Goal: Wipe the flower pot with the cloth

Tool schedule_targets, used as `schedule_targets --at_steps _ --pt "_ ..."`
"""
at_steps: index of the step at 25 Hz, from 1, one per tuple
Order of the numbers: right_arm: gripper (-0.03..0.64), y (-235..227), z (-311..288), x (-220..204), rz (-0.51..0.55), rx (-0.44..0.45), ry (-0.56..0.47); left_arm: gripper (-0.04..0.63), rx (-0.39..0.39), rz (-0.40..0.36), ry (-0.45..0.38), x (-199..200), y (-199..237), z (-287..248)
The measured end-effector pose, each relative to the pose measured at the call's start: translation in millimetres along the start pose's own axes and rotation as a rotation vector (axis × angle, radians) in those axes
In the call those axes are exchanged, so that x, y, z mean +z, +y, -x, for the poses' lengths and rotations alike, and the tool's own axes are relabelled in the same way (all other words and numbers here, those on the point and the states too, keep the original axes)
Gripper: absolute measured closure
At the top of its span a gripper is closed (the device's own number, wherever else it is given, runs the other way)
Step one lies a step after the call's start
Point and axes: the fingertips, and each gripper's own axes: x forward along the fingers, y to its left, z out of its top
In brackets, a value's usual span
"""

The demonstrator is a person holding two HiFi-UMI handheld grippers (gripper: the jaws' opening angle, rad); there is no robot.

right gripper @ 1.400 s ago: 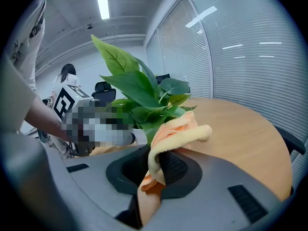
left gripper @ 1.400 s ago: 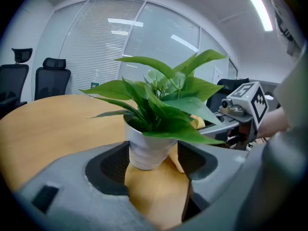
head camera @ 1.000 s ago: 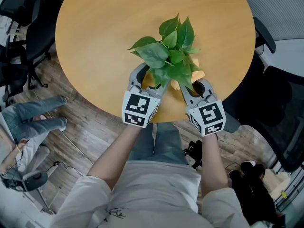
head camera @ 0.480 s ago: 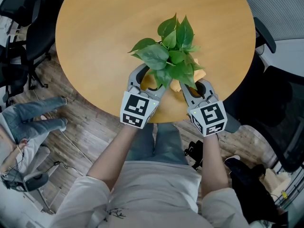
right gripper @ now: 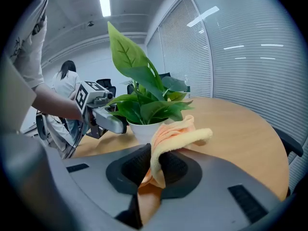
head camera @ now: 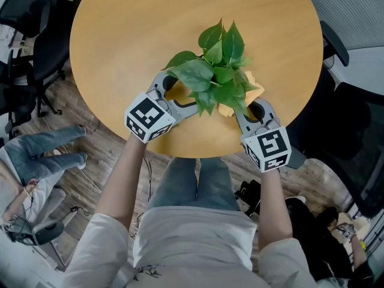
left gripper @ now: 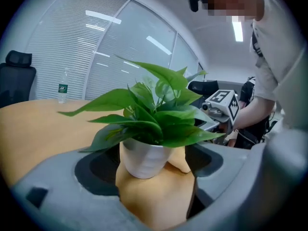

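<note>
The white ribbed flower pot (left gripper: 144,159), holding a green leafy plant (head camera: 215,71), stands on the round wooden table (head camera: 138,29), toward its 6 o'clock edge in the head view. The bunched orange cloth (right gripper: 175,134) sits just beside the pot at about 4 o'clock, clenched in the right gripper (right gripper: 153,170). The left gripper (head camera: 180,92), at 8 o'clock, has its jaws opening. The pot stands between them, with neither pad pressing on it.

The pot (left gripper: 143,160) looks smooth glazed ceramic, the cloth (right gripper: 175,134) fluffy terry, the table (head camera: 120,41) matt wood
</note>
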Motion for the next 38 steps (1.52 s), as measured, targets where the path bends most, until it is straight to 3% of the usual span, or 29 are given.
schedule_targets --at_steps 8,17,25,38 --pt "0.566 1 -2 1 0.008 0.002 0.010 0.176 -0.126 -0.037 -0.043 15 4 -8" --pt "0.566 -9 2 2 0.016 -0.026 0.016 0.178 -0.150 -0.043 -0.047 16 5 -7" --pt "0.566 -37 -8 11 0.099 -0.052 0.039 0.179 -0.030 -0.001 -0.062 15 2 -5" --pt "0.566 -22 -18 25 0.157 -0.026 0.028 0.179 0.084 0.039 -0.097 16 2 -5"
